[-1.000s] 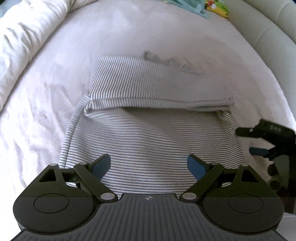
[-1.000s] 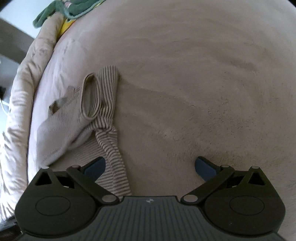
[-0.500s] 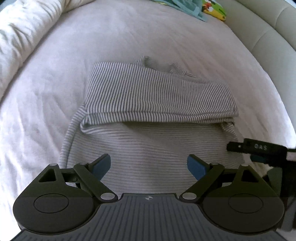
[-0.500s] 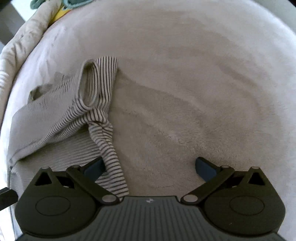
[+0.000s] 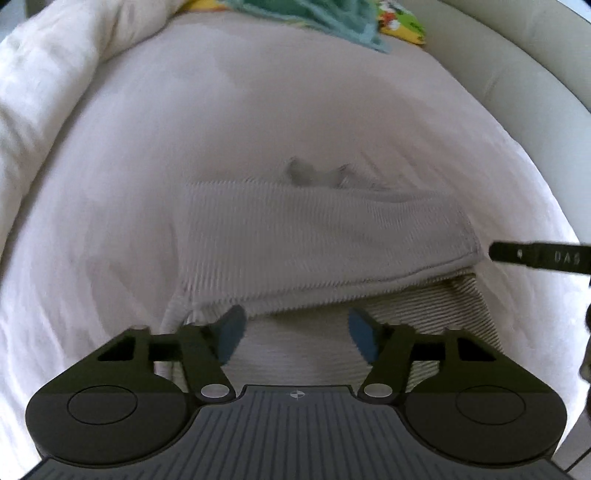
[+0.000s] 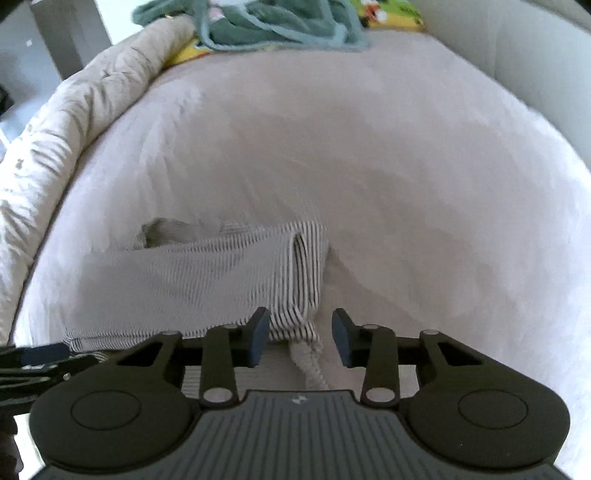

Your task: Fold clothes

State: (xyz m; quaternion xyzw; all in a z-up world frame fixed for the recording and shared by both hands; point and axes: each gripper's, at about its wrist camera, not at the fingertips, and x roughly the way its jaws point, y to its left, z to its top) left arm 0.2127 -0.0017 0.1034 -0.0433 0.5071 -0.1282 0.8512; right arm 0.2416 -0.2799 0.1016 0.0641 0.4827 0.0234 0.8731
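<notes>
A grey-and-white striped garment [image 5: 325, 240] lies on the bed, its far part folded over toward me. My left gripper [image 5: 293, 332] is open, low over the garment's near layer, just in front of the fold's left part. My right gripper [image 6: 300, 338] is open but narrower, its jaws astride the garment's [image 6: 207, 273] bunched right edge, near the sleeve opening [image 6: 306, 266]. The right gripper's finger shows at the right edge of the left wrist view [image 5: 539, 256]. The left gripper shows at the left edge of the right wrist view [image 6: 37, 360].
The bed sheet [image 5: 295, 110] is pale and soft. A rolled white duvet [image 5: 48, 85] runs along the left. A teal cloth [image 6: 266, 26] and a yellow printed item [image 5: 402, 22] lie at the far end. A padded headboard [image 5: 517, 66] curves along the right.
Both grippers have dropped low and moved forward toward the fold. Both jaws have narrowed, the right more. The garment looks blurred from the motion.
</notes>
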